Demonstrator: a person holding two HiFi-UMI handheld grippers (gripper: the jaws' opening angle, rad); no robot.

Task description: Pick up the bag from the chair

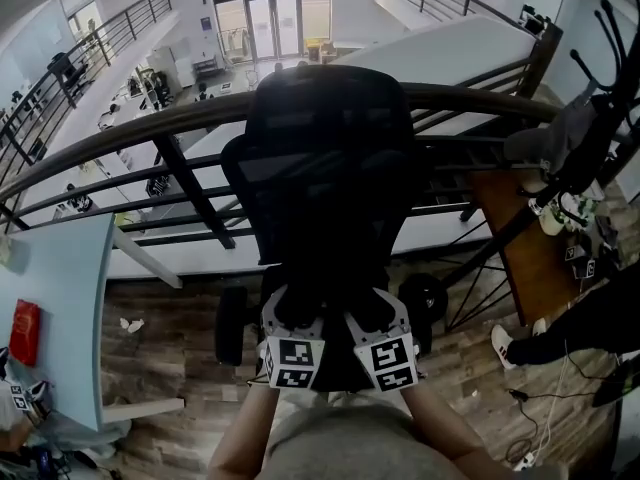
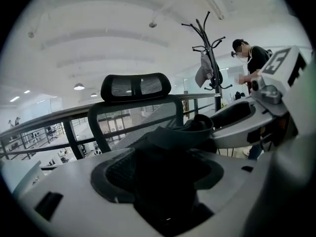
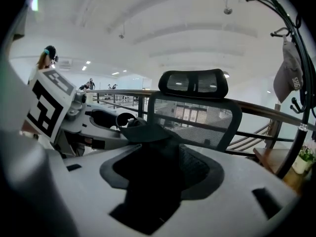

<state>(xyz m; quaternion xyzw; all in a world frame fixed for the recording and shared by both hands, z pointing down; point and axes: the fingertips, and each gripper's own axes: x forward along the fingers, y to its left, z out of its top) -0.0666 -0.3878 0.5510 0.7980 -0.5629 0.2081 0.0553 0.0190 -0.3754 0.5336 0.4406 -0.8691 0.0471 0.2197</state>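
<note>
Black all over the chair (image 1: 330,168), with a fine mesh weave across back and headrest. Black too for the bag (image 2: 170,135). Pale grey-white on the left gripper (image 1: 288,308) and right gripper (image 1: 378,308), each topped with black-and-white square markers (image 1: 295,361). Brown wood-plank grain along the floor (image 1: 180,368); light blue on the counter (image 1: 60,298), with a red item (image 1: 24,330); black for the coat rack (image 1: 600,88)

one black mesh chair (image 1: 330,158). one dark bag (image 2: 165,136). two pairs of tongs: the left tongs (image 1: 288,310) and the right tongs (image 1: 374,310). one coat stand (image 3: 297,48), with one grey cap (image 3: 289,78). one red packet (image 1: 24,330) on one pale bench (image 1: 72,288).
</note>
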